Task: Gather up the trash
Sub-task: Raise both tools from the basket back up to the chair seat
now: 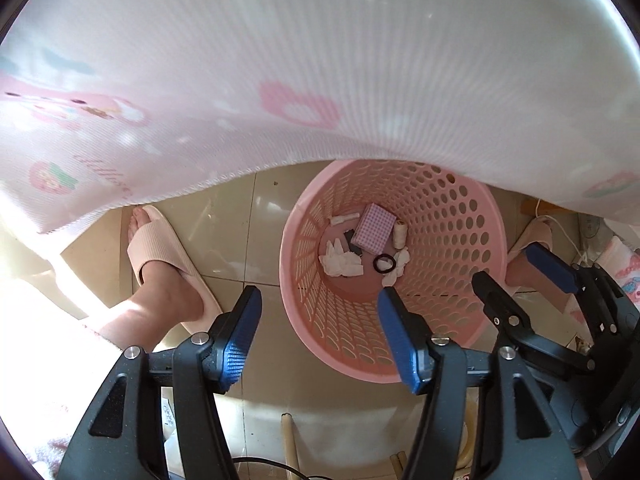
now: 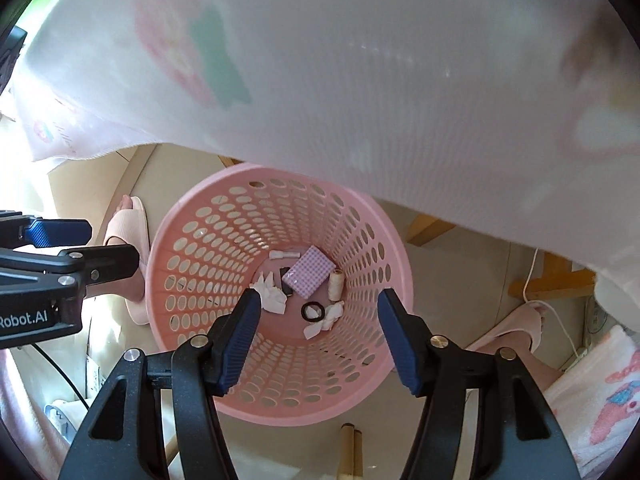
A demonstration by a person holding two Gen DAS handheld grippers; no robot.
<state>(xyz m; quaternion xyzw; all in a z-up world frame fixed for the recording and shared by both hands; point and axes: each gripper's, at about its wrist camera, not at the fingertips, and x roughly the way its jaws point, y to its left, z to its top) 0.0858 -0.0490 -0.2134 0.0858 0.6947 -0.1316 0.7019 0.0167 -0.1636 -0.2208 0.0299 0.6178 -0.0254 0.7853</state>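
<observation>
— Beige floor tiles (image 1: 260, 216) lie below both cameras, and a white cloth (image 1: 320, 60) with pink prints hangs over the top of each view. What stands on the floor?

— A pink basket (image 2: 192, 240) with round holes in its wall, upright, its far rim hidden by the cloth's edge.

— And the trash?

— At the bottom of the basket: crumpled white tissues (image 2: 274, 300), a purple checked packet (image 2: 312, 270), a pale spool of thread (image 2: 335, 284) just beside the packet, and a black hair tie (image 2: 312, 311) near the tissues.

— How is the left tool (image 1: 320, 332)?

— Its blue pads spread wide, nothing between them, above the basket's near left rim.

— The right tool (image 2: 316, 332)?

— Wide too and holding nothing, directly over the basket's mouth. Each tool shows at the edge of the other's view.

— Anything else around?

— A foot in a pink slipper (image 1: 160, 252) left of the basket, another slipper (image 2: 516, 320) on the right, near a white cord (image 2: 532, 276).
</observation>
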